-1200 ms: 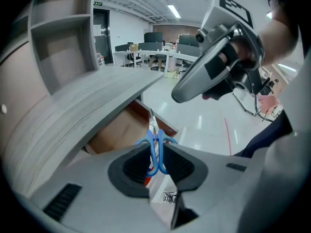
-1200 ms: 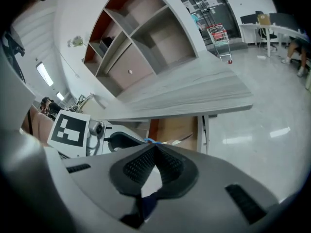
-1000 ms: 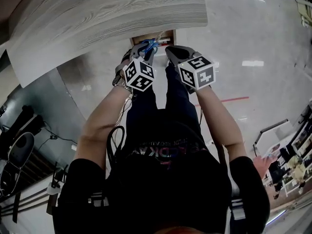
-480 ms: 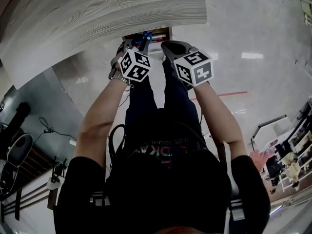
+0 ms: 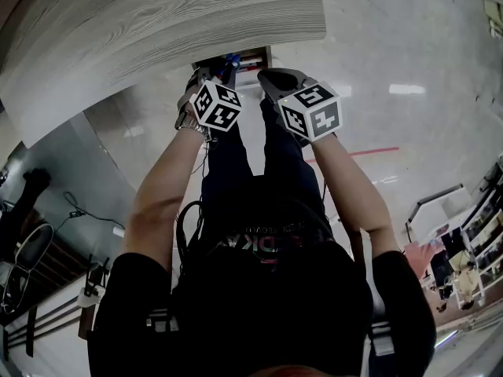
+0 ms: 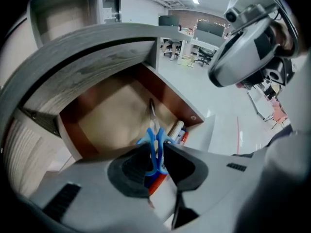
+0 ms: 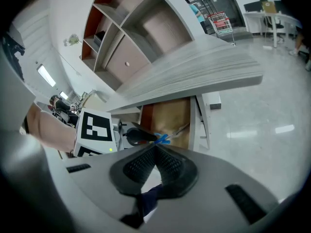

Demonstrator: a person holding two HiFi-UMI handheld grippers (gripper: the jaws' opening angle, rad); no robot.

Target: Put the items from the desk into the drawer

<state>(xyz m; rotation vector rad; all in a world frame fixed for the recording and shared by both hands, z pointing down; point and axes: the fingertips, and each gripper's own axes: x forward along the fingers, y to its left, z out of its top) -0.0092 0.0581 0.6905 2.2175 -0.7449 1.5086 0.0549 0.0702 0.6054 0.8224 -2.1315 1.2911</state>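
Note:
My left gripper [image 6: 156, 149] is shut on the blue handles of a pair of scissors [image 6: 150, 138], whose metal blades point down into the open drawer [image 6: 109, 115]. In the head view the left gripper [image 5: 217, 71] hangs over the drawer [image 5: 250, 56] just under the desk's front edge, and a bit of the blue scissors [image 5: 232, 57] shows. Close to its right, my right gripper [image 5: 271, 78] is shut with nothing in it. The right gripper view shows those shut jaws [image 7: 154, 147] with the scissors [image 7: 162, 139] and the drawer [image 7: 172, 114] beyond them.
A white marker [image 6: 176, 129] and a red-and-blue item [image 6: 158, 181] lie at the drawer's near right corner. The grey wood-grain desk top [image 5: 157, 22] overhangs the drawer. The person's legs stand right below the grippers on a glossy floor [image 5: 393, 61]. Shelving [image 7: 126, 38] rises behind the desk.
Both grippers have moved a little forward and to the left, toward the drawer, with the scissors still in the left one. The right gripper has stayed shut.

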